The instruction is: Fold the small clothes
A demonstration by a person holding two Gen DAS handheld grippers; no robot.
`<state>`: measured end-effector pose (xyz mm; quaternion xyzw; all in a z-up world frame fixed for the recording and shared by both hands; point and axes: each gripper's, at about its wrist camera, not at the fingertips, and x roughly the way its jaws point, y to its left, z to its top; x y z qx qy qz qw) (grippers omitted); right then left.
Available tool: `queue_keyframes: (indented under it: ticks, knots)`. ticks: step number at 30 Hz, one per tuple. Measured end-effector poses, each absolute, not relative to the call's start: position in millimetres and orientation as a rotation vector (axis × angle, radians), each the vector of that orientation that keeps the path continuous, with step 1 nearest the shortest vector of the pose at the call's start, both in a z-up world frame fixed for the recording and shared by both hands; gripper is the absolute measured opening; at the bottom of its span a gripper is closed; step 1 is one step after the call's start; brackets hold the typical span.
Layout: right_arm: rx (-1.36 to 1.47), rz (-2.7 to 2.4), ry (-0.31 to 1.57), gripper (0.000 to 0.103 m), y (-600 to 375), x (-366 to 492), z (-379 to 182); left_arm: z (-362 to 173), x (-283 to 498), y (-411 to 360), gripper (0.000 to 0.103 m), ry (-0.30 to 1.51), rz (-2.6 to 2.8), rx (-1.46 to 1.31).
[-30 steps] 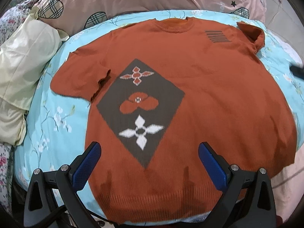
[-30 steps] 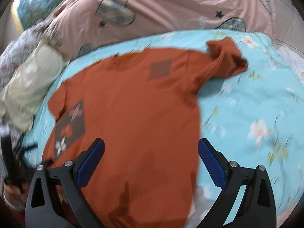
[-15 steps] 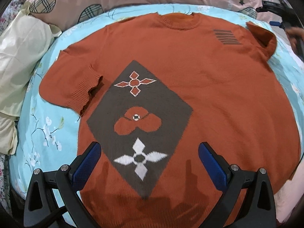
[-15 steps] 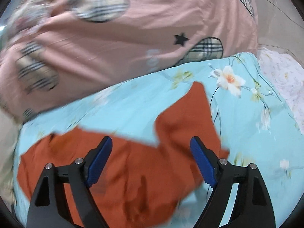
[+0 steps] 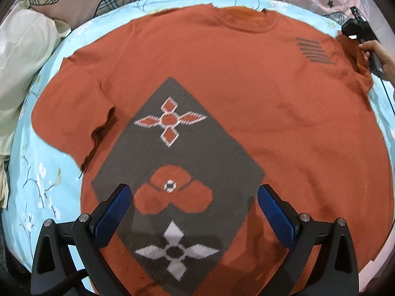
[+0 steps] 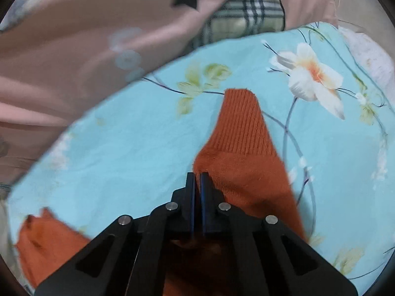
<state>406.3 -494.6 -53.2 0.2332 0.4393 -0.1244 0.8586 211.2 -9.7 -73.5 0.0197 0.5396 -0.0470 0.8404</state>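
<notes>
The light blue floral bedsheet [image 5: 32, 185] carries everything, with the pink quilt [image 6: 74, 49] bunched along its far edge and a pale yellow pillow [image 5: 22, 56] off to my left. The rust-orange knitted sweater [image 5: 246, 98] lies front-up and nearly flat across the sheet, its long axis running from the hem under me up to the collar [image 5: 242, 21] on the far side, the grey diamond panel [image 5: 177, 172] with its flower motifs close in front of me. My left gripper [image 5: 192, 209] hangs over the lower part of that panel with its blue pads spread wide, gripping nothing. The sleeve on my right [image 6: 239, 143] is crumpled inward, its ribbed cuff pointing away from me, and my right gripper [image 6: 197, 180] is pinched tight onto its edge. That hand is clearly the nearer one, so I judge the next move is pulling the sleeve outward to my right, away from the body, to flatten it before folding
</notes>
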Motion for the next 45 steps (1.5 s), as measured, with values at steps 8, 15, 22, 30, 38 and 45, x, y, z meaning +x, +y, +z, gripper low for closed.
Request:
queue_keyframes:
  ticks: [8, 15, 22, 30, 38, 45]
  knots:
    - [0.42, 0.158, 0.767, 0.005, -368.5, 352.5, 9.9, -60.6, 198.7, -8.3, 0.102, 1.096, -0.103, 0.022]
    - [0.409, 0.488, 0.774, 0.005, -230.9, 323.0, -5.8, -47.5, 183.3, 9.3, 0.102, 1.049, -0.098, -0.02]
    - [0.376, 0.656, 0.905, 0.006, -147.6, 300.2, -52.3, -44.4, 187.4, 42.9, 0.102, 1.029, -0.121, -0.15]
    - [0.421, 0.617, 0.954, 0.038, -159.5, 282.0, -67.5, -58.1, 261.1, 47.7, 0.102, 1.051, -0.269, -0.271]
    - [0.486, 0.462, 0.863, 0.041, -233.6, 225.0, -45.0, -92.7, 415.9, 14.6, 0.101, 1.15, -0.389, -0.234]
    - [0.533, 0.396, 0.812, 0.043, -260.9, 194.8, -36.0, -85.6, 442.8, -23.0, 0.006, 1.089, -0.441, -0.051]
